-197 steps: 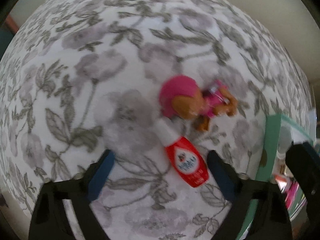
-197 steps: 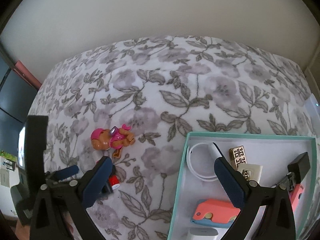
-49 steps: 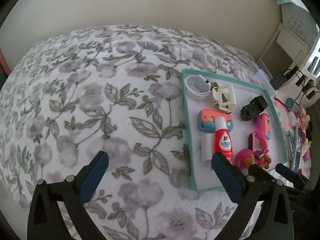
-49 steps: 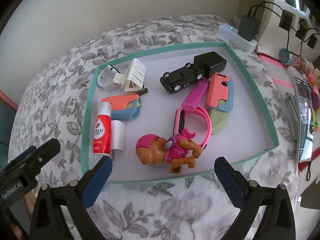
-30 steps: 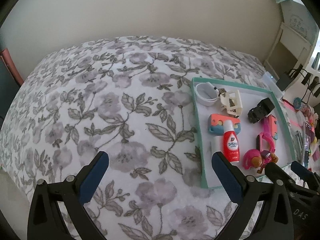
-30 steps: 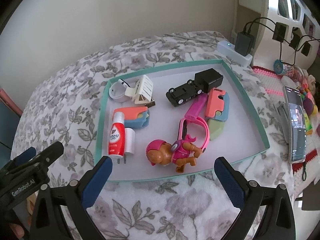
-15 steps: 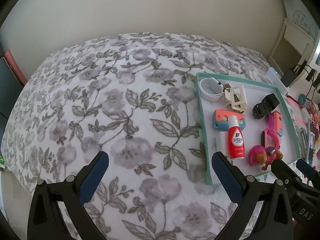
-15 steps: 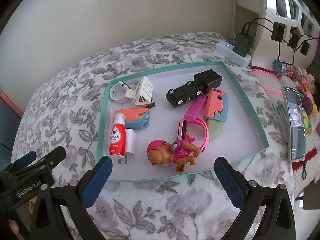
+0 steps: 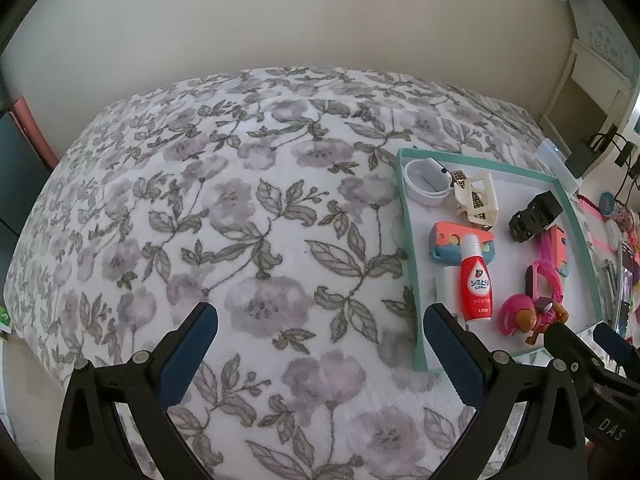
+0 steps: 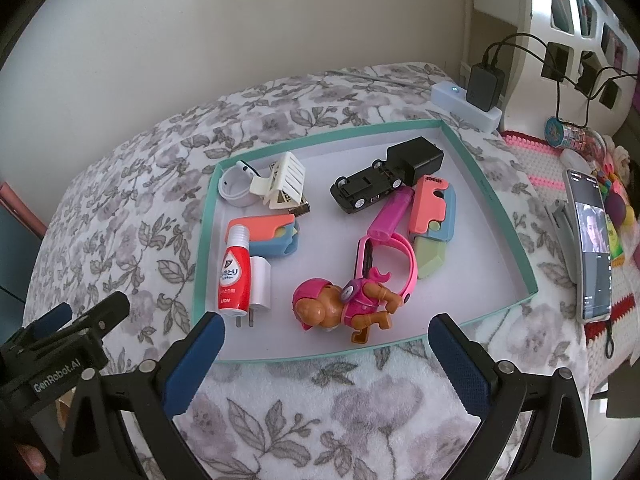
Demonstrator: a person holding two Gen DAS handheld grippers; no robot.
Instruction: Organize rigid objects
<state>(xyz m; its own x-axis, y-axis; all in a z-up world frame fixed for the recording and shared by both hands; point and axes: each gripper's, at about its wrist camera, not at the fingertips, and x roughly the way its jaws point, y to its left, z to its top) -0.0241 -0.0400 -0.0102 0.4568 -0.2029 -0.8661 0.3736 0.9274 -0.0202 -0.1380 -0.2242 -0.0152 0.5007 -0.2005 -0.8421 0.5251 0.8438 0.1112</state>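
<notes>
hovering over the grey-flowered white blanket, your left gripper has its blue-padded fingers spread wide with nothing between them. your right gripper is likewise wide apart and empty, at the lower edge of its frame just below the near rim of the shallow teal-rimmed white tray.

everything to be sorted lies inside that tray. at its lower left the small red squeeze bottle with a white cap lies beside the white plug adapter, touching it. lower centre, the pink-helmeted brown puppy figure lies on its side against the pink wrist watch. upper left holds the white ring-shaped band and the cream slatted hair clip; upper right, the black toy car lies belly up next to the black cube charger.

off the tray, at the right edge of your right wrist view, a phone stands lit.
</notes>
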